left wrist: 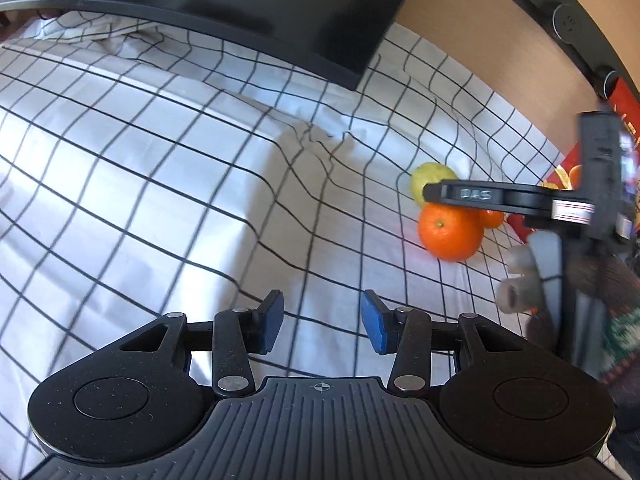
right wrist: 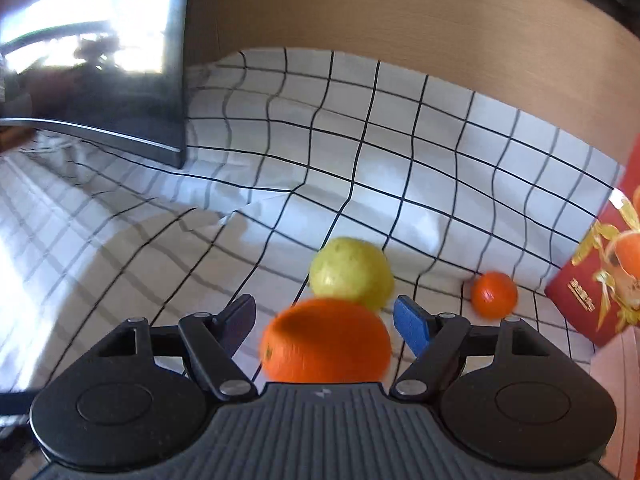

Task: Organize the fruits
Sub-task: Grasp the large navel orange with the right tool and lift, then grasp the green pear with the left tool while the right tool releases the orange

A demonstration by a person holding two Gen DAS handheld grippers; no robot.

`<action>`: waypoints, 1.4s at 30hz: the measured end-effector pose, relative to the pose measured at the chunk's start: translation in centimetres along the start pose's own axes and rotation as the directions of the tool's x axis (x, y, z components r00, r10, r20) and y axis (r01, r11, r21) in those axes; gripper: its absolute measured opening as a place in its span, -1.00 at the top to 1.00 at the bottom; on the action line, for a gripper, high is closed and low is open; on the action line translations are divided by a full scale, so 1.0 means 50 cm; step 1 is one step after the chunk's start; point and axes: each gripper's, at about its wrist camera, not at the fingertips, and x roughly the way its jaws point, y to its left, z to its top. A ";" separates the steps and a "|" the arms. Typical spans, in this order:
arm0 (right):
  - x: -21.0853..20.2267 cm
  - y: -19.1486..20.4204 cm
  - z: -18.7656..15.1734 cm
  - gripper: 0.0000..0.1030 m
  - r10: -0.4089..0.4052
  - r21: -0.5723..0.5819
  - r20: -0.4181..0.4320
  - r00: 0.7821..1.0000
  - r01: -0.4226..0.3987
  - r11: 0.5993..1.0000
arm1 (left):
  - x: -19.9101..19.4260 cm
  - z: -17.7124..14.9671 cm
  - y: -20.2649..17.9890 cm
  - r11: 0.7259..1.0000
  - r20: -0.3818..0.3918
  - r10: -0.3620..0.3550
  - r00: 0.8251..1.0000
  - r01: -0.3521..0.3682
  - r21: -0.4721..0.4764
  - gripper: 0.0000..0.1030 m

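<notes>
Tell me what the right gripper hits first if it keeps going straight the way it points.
Most likely the large orange: it sits between the open fingers of the right gripper, with the yellow-green fruit just beyond. Depth is unclear, so contact could come sooner.

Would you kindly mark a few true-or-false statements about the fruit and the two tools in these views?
1. The large orange lies between the right tool's fingers. True.
2. The left tool holds a fruit. False: nothing is between its fingers.
3. The yellow-green fruit sits just beyond the large orange. True.
4. The small orange is inside the red box. False: it lies on the checked cloth beside the box.
</notes>
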 end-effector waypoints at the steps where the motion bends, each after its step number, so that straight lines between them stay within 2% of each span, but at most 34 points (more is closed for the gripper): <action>1: 0.019 -0.003 0.005 -0.49 -0.012 0.002 -0.022 1.000 0.012 1.000 | -0.001 0.003 0.004 1.000 0.001 0.001 1.000 -0.001 0.003 0.09; 5: 0.048 -0.007 0.000 -0.51 -0.019 -0.010 -0.082 0.996 0.019 1.000 | -0.002 0.015 0.021 1.000 0.005 0.010 1.000 -0.010 0.002 0.09; 11: 0.039 -0.034 -0.035 -0.67 0.064 0.032 -0.147 0.987 -0.060 0.998 | 0.024 0.022 0.017 1.000 -0.020 -0.007 1.000 0.008 0.013 0.09; 13: 0.039 -0.041 -0.047 -0.67 0.092 0.058 -0.160 0.983 -0.084 0.995 | 0.031 0.021 0.008 1.000 -0.028 -0.020 0.999 0.020 0.022 0.09; 15: 0.033 -0.046 -0.059 -0.54 0.134 0.078 -0.163 0.977 -0.123 0.989 | 0.036 0.020 -0.001 0.999 -0.034 -0.029 0.999 0.030 0.030 0.09; 23: -0.014 -0.055 -0.100 -0.51 0.143 0.049 -0.170 0.975 -0.136 0.989 | 0.048 0.010 -0.026 0.997 -0.061 -0.040 0.997 0.043 0.056 0.09; 30: -0.107 -0.101 -0.194 -0.51 0.125 0.051 -0.194 0.973 -0.117 0.992 | 0.067 0.009 -0.059 0.991 -0.079 -0.052 0.996 0.061 0.116 0.09; 36: -0.178 -0.153 -0.277 -0.52 0.078 0.080 -0.198 0.977 -0.063 0.995 | 0.110 0.020 -0.128 0.966 -0.098 -0.082 0.992 0.103 0.237 0.09; 42: -0.200 -0.177 -0.308 -0.53 0.071 0.186 -0.171 0.983 -0.039 0.982 | 0.149 0.055 -0.203 0.924 -0.076 -0.106 0.991 0.126 0.361 0.08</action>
